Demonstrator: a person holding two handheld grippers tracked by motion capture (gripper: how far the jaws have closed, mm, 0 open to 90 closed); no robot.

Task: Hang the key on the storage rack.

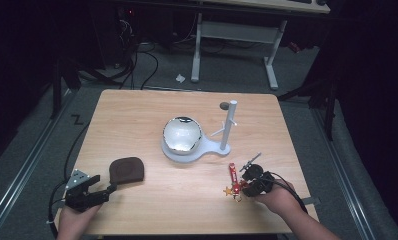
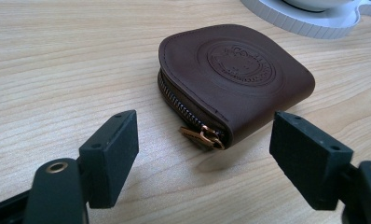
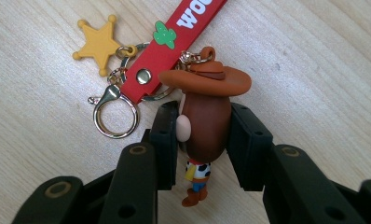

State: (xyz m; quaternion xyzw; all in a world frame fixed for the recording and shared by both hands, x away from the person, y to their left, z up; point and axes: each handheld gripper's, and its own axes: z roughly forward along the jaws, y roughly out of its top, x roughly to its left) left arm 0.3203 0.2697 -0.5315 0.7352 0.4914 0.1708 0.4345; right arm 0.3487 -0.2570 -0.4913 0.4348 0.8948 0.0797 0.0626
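Observation:
A cowboy figure keychain [image 3: 204,121] with a brown hat lies on the wooden table [image 1: 187,195] at the front right; my right gripper [image 3: 203,140] is shut on the figure's head. Its red strap [image 1: 232,175], yellow star [image 3: 99,43] and metal clasp ring [image 3: 114,116] lie beside it. A brown leather zip pouch [image 2: 235,79] lies at the front left, also seen from above as the pouch [image 1: 128,170]. My left gripper [image 2: 211,163] stands open just short of the pouch, its pads [image 2: 111,154] touching nothing. In the high view the left gripper [image 1: 109,189] points at the pouch and the right gripper [image 1: 243,186] at the keychain.
A white stand [image 1: 222,147] with an upright post and pegs holds a shiny round bowl-like object [image 1: 182,135] at the table's middle. A small dark disc [image 1: 224,105] lies behind it. Cables trail off both front corners.

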